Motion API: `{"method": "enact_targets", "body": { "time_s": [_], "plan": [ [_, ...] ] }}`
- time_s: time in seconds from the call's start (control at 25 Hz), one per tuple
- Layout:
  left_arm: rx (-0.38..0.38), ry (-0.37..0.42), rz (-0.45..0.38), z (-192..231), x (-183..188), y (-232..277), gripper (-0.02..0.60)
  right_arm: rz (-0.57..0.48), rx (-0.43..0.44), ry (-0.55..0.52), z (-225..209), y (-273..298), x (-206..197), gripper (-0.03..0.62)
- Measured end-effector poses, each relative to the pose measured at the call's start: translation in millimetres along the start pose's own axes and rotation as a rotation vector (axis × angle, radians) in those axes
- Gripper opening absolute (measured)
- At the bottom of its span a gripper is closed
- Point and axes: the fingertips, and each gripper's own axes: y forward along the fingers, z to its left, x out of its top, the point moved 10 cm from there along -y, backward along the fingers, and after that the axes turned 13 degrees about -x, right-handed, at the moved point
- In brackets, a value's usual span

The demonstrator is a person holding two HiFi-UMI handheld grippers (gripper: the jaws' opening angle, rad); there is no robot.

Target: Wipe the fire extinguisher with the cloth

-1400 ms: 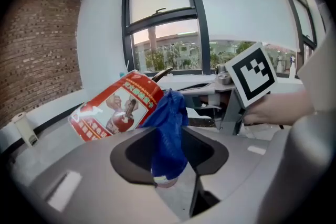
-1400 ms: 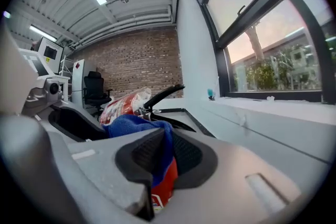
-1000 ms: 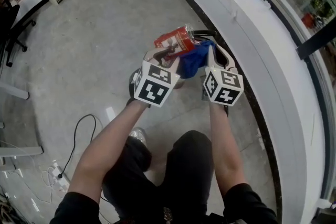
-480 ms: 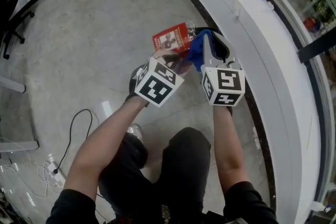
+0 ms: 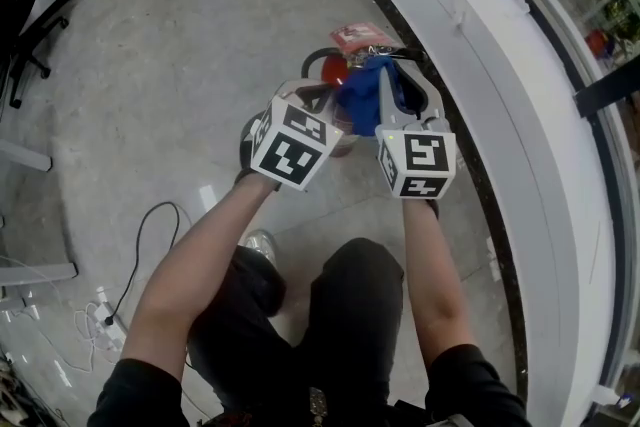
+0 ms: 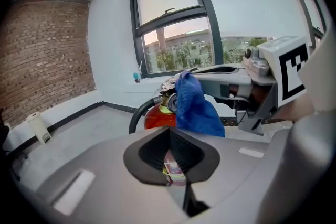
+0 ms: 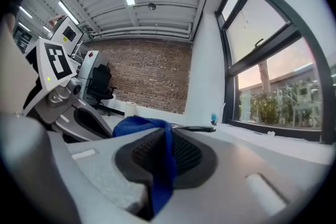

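Red fire extinguisher (image 6: pixel 156 117) stands on the floor (image 5: pixel 180 65) beside a curved white ledge (image 5: pixel 520 115); right tongs (image 7: pixel 161 165) pinch the blue cloth (image 5: pixel 360 97) against its top; left tongs (image 6: pixel 177 176) pressed together, close by.

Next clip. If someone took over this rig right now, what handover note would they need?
Left gripper: shut on a thin printed piece, apparently a tag, just in front of the fire extinguisher.
Right gripper: shut on the blue cloth.
The extinguisher stands on the floor beside the curved white ledge; the cloth lies against its head.
Done: cloth gripped and brought to the top of the extinguisher. How much has been wiped cannot be told.
Left: wipe the head, then the red body, then let go of both.
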Motion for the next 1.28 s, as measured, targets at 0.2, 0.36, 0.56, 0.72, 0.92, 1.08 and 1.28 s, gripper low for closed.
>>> {"method": "enact_targets", "body": {
  "time_s": [0.2, 0.36, 0.56, 0.72, 0.92, 1.08, 1.28],
  "plan": [
    [-0.016, 0.013, 0.011, -4, 0, 5, 0.008, 0.021, -0.038, 0.016, 2, -3, -20, 0.041],
    [-0.042, 0.027, 0.025, -6, 1, 9, 0.008, 0.061, -0.033, 0.004, 2, -1, -27, 0.040],
    [-0.063, 0.041, 0.032, -9, 1, 10, 0.008, 0.135, -0.080, 0.005, 1, -7, -35, 0.041],
    [-0.062, 0.042, 0.033, -10, 0, 9, 0.008, 0.137, -0.096, 0.016, 0, -8, -35, 0.041],
    [-0.063, 0.044, 0.034, -9, -1, 7, 0.008, 0.205, -0.168, 0.147, -11, -2, -41, 0.041],
    [-0.096, 0.062, 0.026, -14, 2, 11, 0.008, 0.196, -0.076, 0.264, -17, -4, -43, 0.043],
    [-0.248, 0.033, -0.063, -27, 12, 18, 0.008, 0.194, -0.011, 0.224, -21, -2, -42, 0.043]
  ]
}}
